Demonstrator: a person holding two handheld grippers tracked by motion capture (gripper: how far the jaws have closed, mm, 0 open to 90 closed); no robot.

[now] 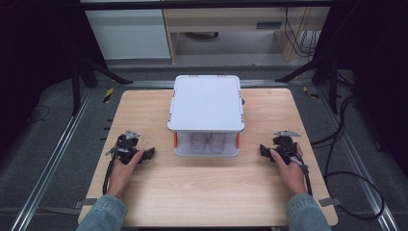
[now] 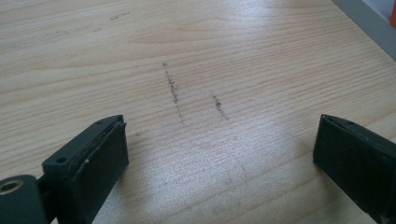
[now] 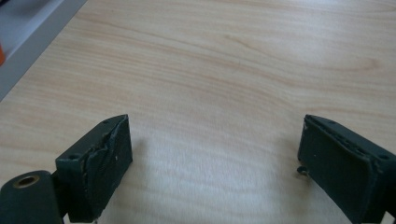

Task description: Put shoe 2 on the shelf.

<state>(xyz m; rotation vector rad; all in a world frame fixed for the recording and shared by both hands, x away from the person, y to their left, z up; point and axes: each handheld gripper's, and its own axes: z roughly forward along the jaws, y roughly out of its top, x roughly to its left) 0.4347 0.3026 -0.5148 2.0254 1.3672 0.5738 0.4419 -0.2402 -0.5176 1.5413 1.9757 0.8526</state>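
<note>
Resting both hands beside the white lidded plastic storage box [image 1: 206, 115] on the pale wooden table [image 1: 207, 192].
Left gripper [image 1: 146, 154] and right gripper [image 1: 263, 150] flank its front, jaws spread wide, empty, likely poised to take it.

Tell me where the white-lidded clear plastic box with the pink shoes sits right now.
In the high view, the white-lidded clear plastic box sits at the middle of the light wooden table, toward its far edge, between the left hand-held gripper and the right hand-held gripper.
</note>
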